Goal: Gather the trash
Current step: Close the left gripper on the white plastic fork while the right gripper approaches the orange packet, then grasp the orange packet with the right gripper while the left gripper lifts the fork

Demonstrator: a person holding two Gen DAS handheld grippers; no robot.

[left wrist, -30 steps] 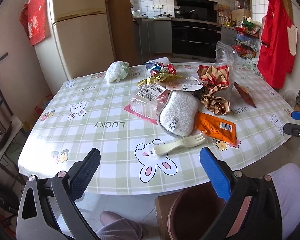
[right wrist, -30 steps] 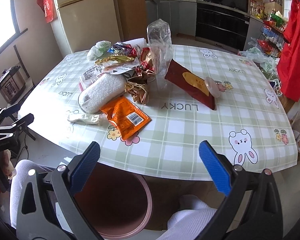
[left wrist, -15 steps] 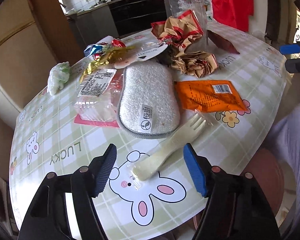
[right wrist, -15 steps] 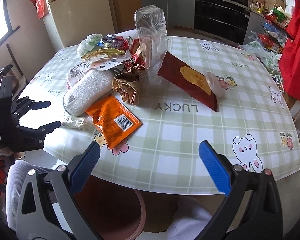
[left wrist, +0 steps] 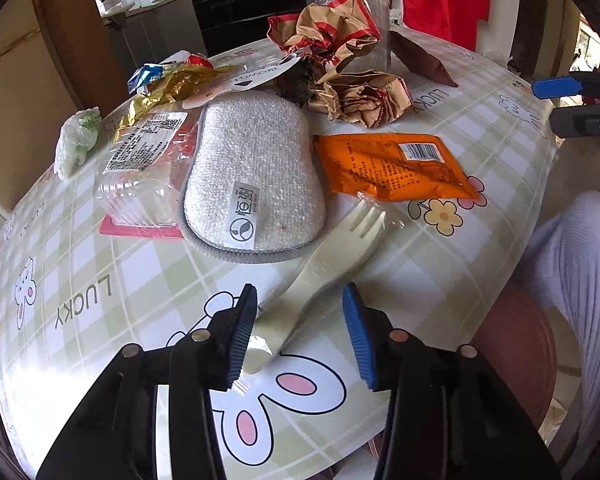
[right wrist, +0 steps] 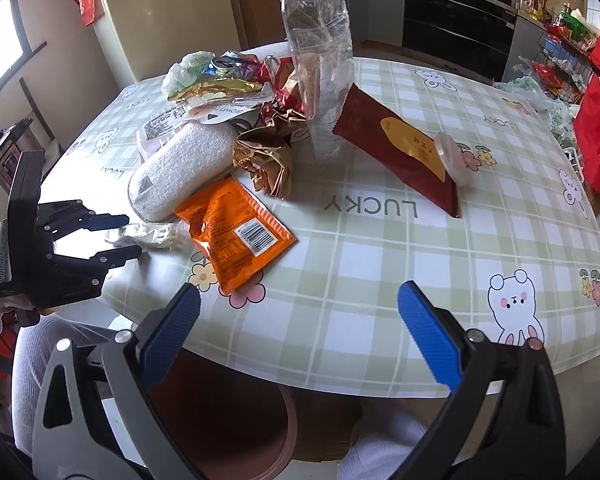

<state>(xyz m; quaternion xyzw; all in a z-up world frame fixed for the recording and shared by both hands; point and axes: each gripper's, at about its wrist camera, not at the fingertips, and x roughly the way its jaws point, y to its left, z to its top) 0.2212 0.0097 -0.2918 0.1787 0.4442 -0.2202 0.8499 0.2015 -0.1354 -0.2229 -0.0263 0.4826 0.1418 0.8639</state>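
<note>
Low in the left wrist frame, your left gripper straddles the handle of the wrapped plastic fork, fingers spread and not yet pinching, which suits lifting it by its narrow end; the white scrubbing pad and orange packet lie just above. Across the right wrist frame, your right gripper hangs wide open at the bottom edge, over the brown bin under the table, likely waiting its turn.
</note>
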